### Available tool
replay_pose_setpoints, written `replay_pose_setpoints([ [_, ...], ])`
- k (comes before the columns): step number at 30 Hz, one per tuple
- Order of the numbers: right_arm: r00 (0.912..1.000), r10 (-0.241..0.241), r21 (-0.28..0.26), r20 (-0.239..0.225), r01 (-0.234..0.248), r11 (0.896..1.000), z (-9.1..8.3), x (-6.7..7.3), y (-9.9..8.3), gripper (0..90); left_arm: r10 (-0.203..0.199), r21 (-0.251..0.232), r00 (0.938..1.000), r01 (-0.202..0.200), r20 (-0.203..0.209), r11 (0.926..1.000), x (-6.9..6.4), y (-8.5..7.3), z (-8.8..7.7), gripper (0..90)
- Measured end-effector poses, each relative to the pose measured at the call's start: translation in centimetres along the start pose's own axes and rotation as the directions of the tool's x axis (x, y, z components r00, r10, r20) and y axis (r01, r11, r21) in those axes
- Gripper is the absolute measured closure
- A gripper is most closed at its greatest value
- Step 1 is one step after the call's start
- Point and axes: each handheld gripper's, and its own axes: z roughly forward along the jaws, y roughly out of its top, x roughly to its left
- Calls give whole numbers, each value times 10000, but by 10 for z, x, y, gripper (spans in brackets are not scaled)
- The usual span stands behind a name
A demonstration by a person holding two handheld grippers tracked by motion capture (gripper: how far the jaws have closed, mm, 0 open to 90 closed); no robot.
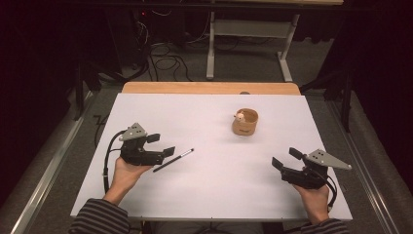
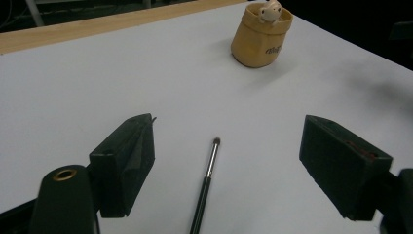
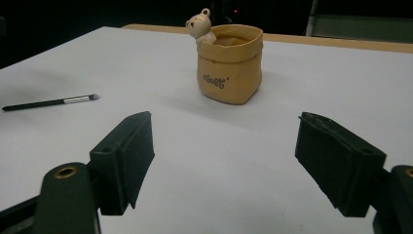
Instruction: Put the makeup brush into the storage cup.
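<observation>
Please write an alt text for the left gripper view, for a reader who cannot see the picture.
A slim makeup brush lies flat on a white table, between the two wide-open black jaws of the left gripper, its bristle tip pointing away from the camera. Farther back stands a tan bag-shaped pot with a small bear figure at its rim.

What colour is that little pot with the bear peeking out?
The pot is tan, yellowish-brown like a paper bag, with dark lettering; the bear is cream. It shows best in the right gripper view.

free: bare table (image 1: 204, 190) between both tongs | obstacles: brush (image 1: 173, 160), pot (image 1: 244, 122) farther back
</observation>
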Motion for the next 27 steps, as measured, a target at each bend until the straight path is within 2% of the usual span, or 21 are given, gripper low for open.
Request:
replay_pose_setpoints([
  [2,10000,24,-122,-58,-25,9999,-1,0,0,231,96,88,9999,-95,-53,9999,0,5,2,212],
  [12,9999,75,-70,-72,-76,9999,0,0,0,232,393,255,9992,-392,-47,9989,-3,17,11,215],
  [22,9999,85,-53,-98,-86,9999,0,0,0,232,378,-6,9992,-377,109,9993,-8,26,26,217],
  [27,9999,57,-73,-103,-58,10000,-1,0,0,232,469,-477,9988,-462,122,9978,-12,32,32,221],
])
